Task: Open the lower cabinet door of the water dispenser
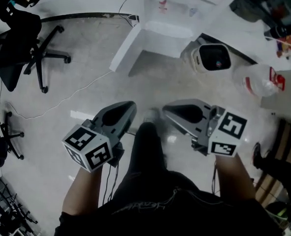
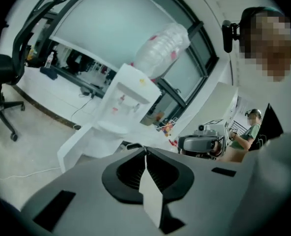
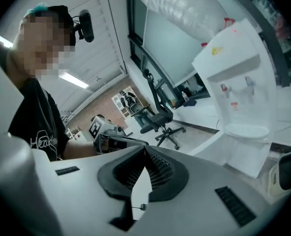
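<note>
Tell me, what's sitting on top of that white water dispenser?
A big clear water bottle with red markings stands on the water dispenser. How its lower end joins the top is hidden, and whether it holds water cannot be told.

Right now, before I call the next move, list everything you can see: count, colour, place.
water dispenser: one, white, top centre
lower cabinet door: one, white, swung open at the dispenser's left
top bottle: one, clear, on the dispenser
spare bottle: one, clear with red label, right of the dispenser
small appliance: one, cream with dark front, beside the dispenser
office chair: one, black, upper left
cable: one, white, across the floor
left gripper: grey, jaws together, empty
right gripper: grey, jaws together, empty
</note>
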